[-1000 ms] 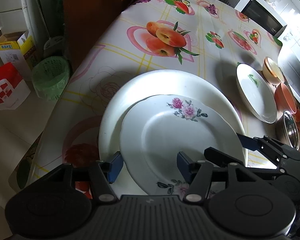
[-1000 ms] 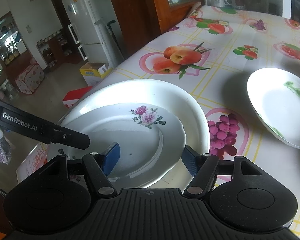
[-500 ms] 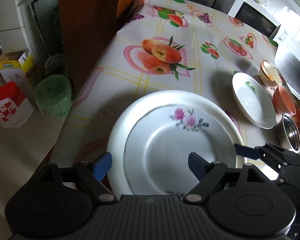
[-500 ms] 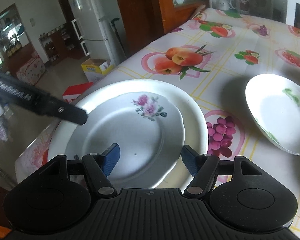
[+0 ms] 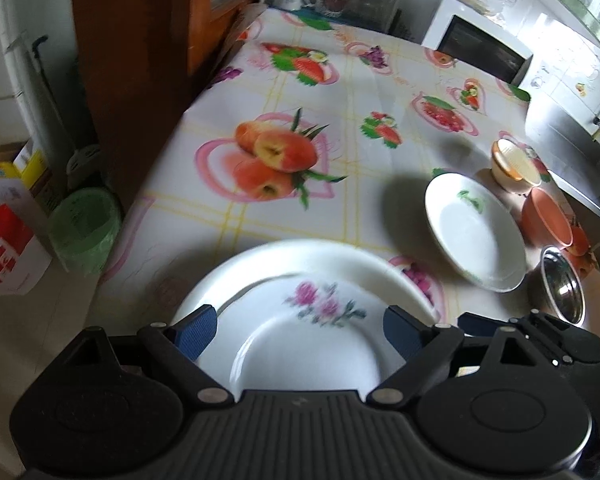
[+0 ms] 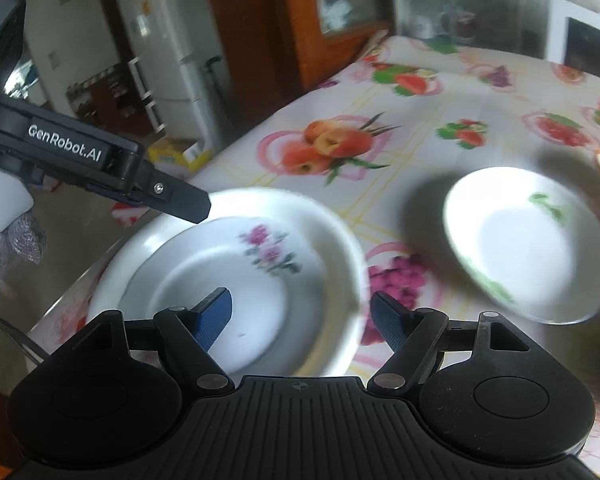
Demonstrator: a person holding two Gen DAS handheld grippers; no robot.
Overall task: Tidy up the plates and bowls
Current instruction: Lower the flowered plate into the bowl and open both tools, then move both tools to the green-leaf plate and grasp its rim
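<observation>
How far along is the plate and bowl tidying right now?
Done: the flowered plate sits nested in the big white plate. In hand: nothing. The left claw and right claw are open above that stack, their jaws having just been opening. Left: the green-sprig plate, cream bowl, orange bowl and steel bowl stand separately.

A white plate with pink flowers [image 5: 308, 344] lies flat inside a larger plain white plate [image 5: 300, 258], directly under and in front of the left claw [image 5: 300, 330], between its open fingers. To the right of the claw a white plate with a green motif [image 5: 474, 232] rests on the table. Beyond it stand a cream bowl [image 5: 514, 164], an orange bowl [image 5: 546, 218] and a steel bowl [image 5: 562, 284].
</observation>
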